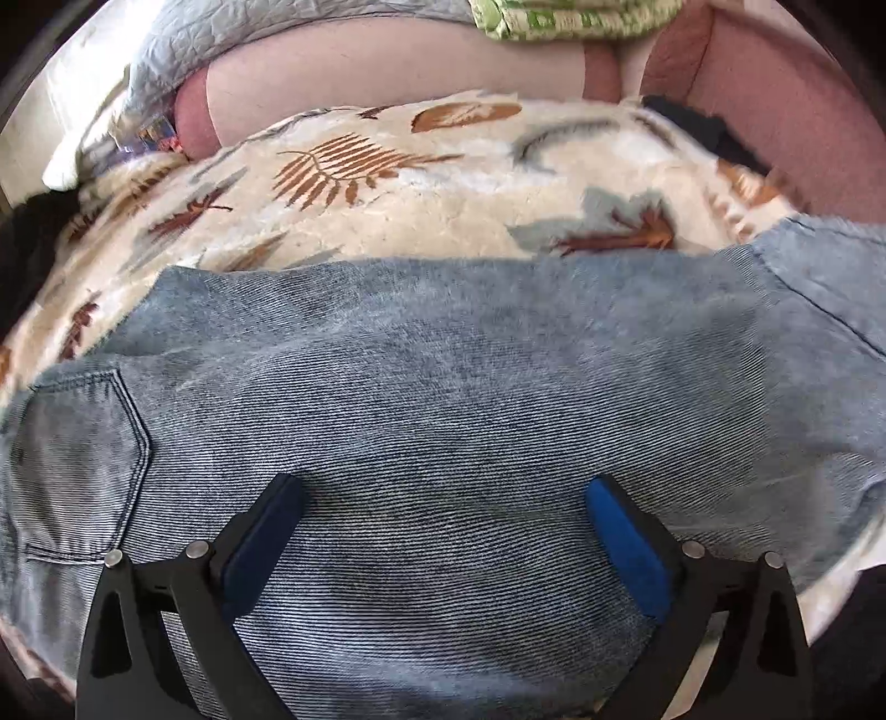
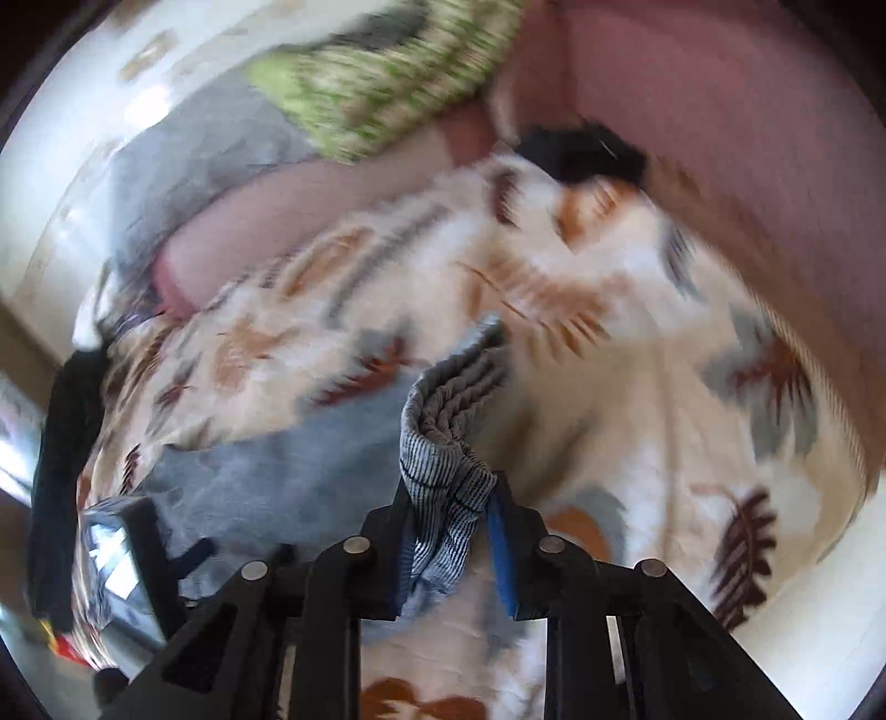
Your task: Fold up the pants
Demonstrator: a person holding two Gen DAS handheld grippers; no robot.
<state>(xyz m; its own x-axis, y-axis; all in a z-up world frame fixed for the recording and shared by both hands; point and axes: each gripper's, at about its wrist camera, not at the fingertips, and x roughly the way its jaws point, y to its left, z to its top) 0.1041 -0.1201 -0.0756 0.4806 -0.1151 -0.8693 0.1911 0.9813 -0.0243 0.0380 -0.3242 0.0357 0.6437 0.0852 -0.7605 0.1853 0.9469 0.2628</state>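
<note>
**One fold under way, hem end pinched**

One leaf-print blanket carries everything. The pants lie spread across its near edge, back pocket at the left. The left gripper hangs over them, fingers wide apart. The right gripper is clamped on a bunched cuff. Next, I judge: carry that end across and lay it flat.

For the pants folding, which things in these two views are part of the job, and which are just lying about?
Part of the job:
- denim pants
- left hand-held gripper, open above the denim
- right hand-held gripper, shut on a bunched edge of the pants

Just lying about:
- leaf-print blanket under the pants
- green patterned pillow
- grey-blue quilt
- black cloth
</note>
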